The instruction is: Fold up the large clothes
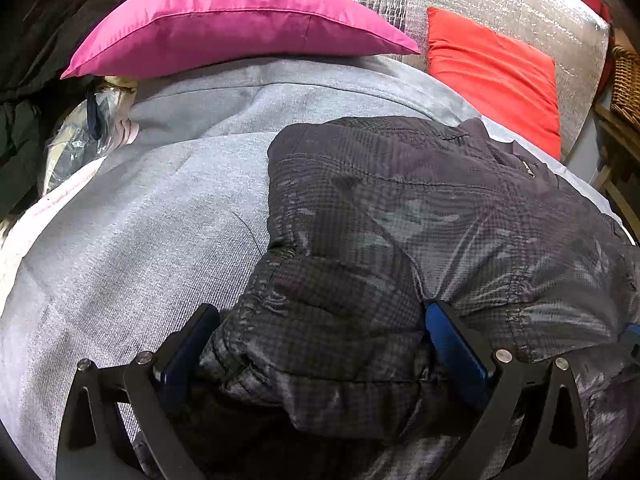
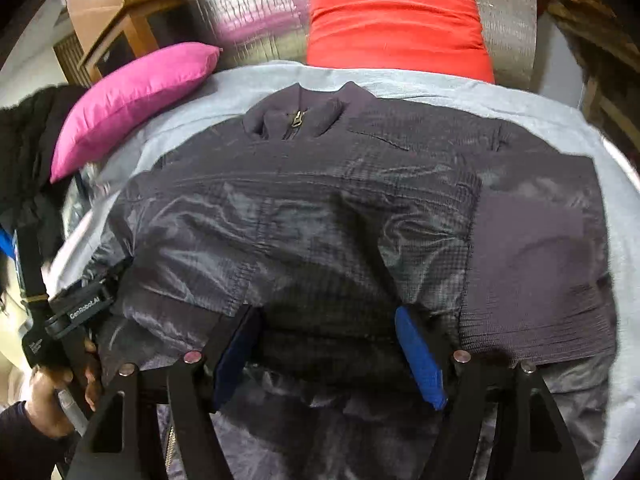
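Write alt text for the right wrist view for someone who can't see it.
A dark zip-neck jacket lies spread on a grey sheet, with the right gripper open over its near hem. A pink pillow and red cushion sit behind.

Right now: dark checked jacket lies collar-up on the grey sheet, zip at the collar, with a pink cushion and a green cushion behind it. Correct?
One error: the second cushion is red, not green. The right wrist view shows it behind the dark checked jacket, beside the pink cushion. The rest holds: the jacket lies on the grey sheet with its collar zip at the far end.
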{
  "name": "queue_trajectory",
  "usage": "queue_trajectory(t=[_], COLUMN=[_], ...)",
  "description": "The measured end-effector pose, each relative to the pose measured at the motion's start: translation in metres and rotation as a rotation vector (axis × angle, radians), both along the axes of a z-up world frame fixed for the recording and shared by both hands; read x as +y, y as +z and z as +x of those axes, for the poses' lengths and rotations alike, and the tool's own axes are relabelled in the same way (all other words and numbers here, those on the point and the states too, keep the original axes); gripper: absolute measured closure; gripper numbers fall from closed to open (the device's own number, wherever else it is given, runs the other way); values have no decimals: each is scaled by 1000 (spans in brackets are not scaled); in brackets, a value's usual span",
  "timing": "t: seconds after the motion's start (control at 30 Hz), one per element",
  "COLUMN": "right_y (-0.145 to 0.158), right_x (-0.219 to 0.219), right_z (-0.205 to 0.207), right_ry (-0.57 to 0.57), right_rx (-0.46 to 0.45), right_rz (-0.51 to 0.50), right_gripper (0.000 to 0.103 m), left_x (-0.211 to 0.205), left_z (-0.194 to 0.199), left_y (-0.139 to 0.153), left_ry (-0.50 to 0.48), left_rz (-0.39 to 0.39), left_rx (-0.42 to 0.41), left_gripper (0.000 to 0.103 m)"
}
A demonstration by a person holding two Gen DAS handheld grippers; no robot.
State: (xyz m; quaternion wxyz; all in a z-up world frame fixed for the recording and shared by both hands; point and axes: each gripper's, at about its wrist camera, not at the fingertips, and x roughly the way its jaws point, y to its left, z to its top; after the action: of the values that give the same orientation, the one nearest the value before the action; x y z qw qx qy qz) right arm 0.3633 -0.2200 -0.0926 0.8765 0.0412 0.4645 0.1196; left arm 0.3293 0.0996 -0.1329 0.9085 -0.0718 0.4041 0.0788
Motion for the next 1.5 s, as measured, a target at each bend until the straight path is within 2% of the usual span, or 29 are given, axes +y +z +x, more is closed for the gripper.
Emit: queue_trajectory(t=[0.1,0.13,0.2,0.27,0.37,0.43,0.47,0.53,0.6,0.7,0.77,0.83,0.87,0.9,0.93,1.07,1.13,1.23,1.3,1.37,1.43,1.5], right_y=[17,14,-10,-14,-3,11,22,33,39,43,42,19,9,-6,-11,-11,-8,11,28,39,39,29], right_x=[4,6,11,12,11,-1,-14,-32,-48,-70,-84,-100,-102,-107,-107,-100,-97,-99,-111,-132,-165,-192], right_z=[-13,-15,-7,-10,-14,-20,-23,-20,-9,16,31,53,58,64,66,64,64,55,42,31,28,29], right_ry=[13,17,41,52,34,25,17,-19,-65,-111,-140,-191,-217,-245,-244,-230,-236,-243,-221,-218,-269,-333], right_rx=[-83,-96,-12,-42,-28,-41,-57,-83,-77,-54,-27,63,96,130,124,112,114,74,7,-34,-36,1], right_rz=[-5,-39,-102,-126,-83,-40,-37,-27,28,198,311,443,459,489,515,477,473,448,435,432,414,442], right_gripper=[28,27,26,26,26,26,26,26,26,26,26,26,26,26,26,26,26,26,26,26,26,26], left_x=[0,0,0,0,3,1,0,-7,-26,-63,-90,-100,-100,-100,-103,-107,-101,-81,-46,-6,45,84], left_z=[0,-1,-1,-2,0,0,-1,-6,-7,-5,-3,4,8,6,5,9,10,0,-7,-2,20,43], left_y=[0,1,1,2,5,19,27,52,71,74,57,28,13,8,8,7,13,33,61,77,78,62], left_ry=[-1,-1,-2,-2,-2,3,3,-13,-61,-182,-243,-240,-244,-245,-252,-254,-261,-288,-257,-187,-95,-31], left_rz=[1,1,7,7,-10,25,27,-25,-37,6,78,132,125,141,161,184,155,64,22,-38,-169,-286], left_rx=[-1,-1,-4,-4,10,39,34,-26,-73,-79,-49,29,67,39,25,39,38,32,-62,-97,-55,9], left_gripper=[0,0,0,0,0,1,2,2,2,2,2,2,1,0,0,0,0,0,0,0,0,1])
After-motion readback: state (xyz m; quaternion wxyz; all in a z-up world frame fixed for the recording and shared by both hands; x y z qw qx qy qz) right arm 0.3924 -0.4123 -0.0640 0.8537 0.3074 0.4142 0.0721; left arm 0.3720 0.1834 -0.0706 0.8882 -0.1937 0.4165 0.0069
